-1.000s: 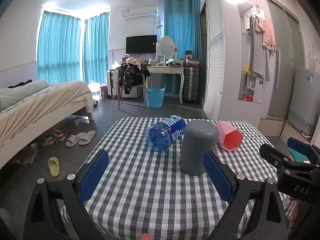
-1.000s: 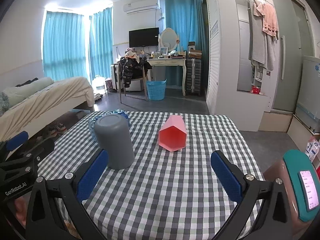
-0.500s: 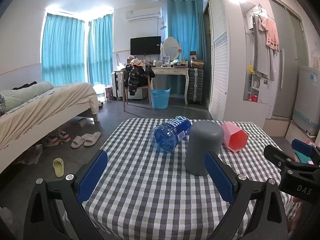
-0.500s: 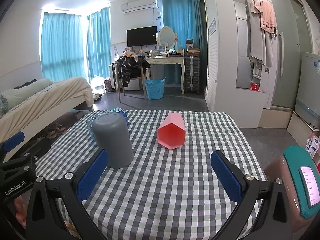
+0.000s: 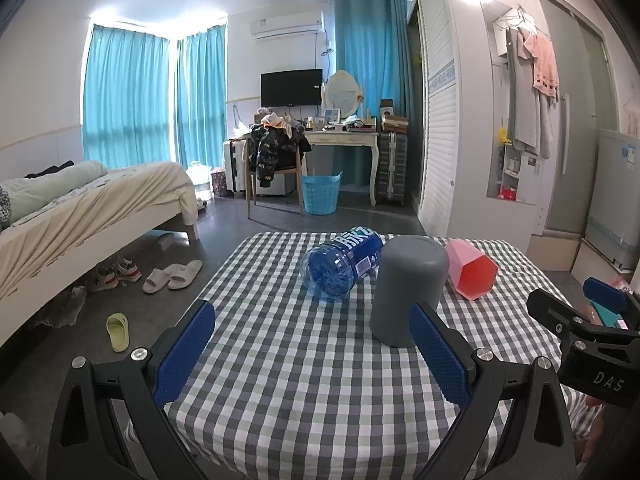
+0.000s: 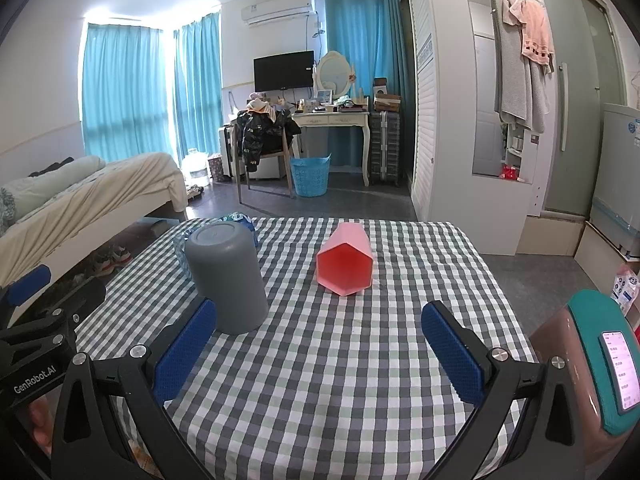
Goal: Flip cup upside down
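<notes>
A grey cup (image 5: 408,288) stands upside down, base up, on the checked tablecloth (image 5: 320,380); it also shows in the right wrist view (image 6: 228,276). A pink hexagonal cup (image 6: 346,260) lies on its side, mouth toward me, also visible in the left wrist view (image 5: 472,272). My left gripper (image 5: 312,352) is open and empty, its right finger just in front of the grey cup. My right gripper (image 6: 318,348) is open and empty, short of both cups. Each gripper shows at the edge of the other's view.
A blue water bottle (image 5: 344,260) lies on its side behind the grey cup. A phone in a teal case (image 6: 612,364) sits at the right. A bed (image 5: 80,208), slippers (image 5: 172,276), a chair (image 5: 276,168) and a desk stand beyond the table.
Both grippers have drawn back slightly and tilted upward, so the table and cups sit lower and a little farther. The objects have not moved.
</notes>
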`<state>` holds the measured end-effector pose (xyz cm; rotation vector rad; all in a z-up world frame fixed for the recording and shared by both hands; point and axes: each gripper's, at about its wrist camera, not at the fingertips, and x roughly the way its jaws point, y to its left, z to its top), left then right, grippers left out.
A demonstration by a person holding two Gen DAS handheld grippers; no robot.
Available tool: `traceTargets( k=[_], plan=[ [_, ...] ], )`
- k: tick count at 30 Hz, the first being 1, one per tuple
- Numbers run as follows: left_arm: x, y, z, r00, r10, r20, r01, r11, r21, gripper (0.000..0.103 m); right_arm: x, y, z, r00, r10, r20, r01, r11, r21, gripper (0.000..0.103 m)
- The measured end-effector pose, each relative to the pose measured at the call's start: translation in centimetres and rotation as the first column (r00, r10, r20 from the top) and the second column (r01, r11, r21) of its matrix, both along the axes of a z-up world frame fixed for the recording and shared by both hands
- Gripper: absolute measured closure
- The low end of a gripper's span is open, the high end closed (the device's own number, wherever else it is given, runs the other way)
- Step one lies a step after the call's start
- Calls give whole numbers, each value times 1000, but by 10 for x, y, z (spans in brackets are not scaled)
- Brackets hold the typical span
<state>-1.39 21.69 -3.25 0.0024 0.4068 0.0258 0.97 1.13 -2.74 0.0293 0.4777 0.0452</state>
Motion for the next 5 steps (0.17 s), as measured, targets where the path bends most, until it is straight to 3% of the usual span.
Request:
traceTargets(
  k=[5],
  plan=[
    [1,1,-2,1000,-6,-5,6,1000,-1,3,1,1,-1,1000,0,-3,0,1000,0,0]
  ],
)
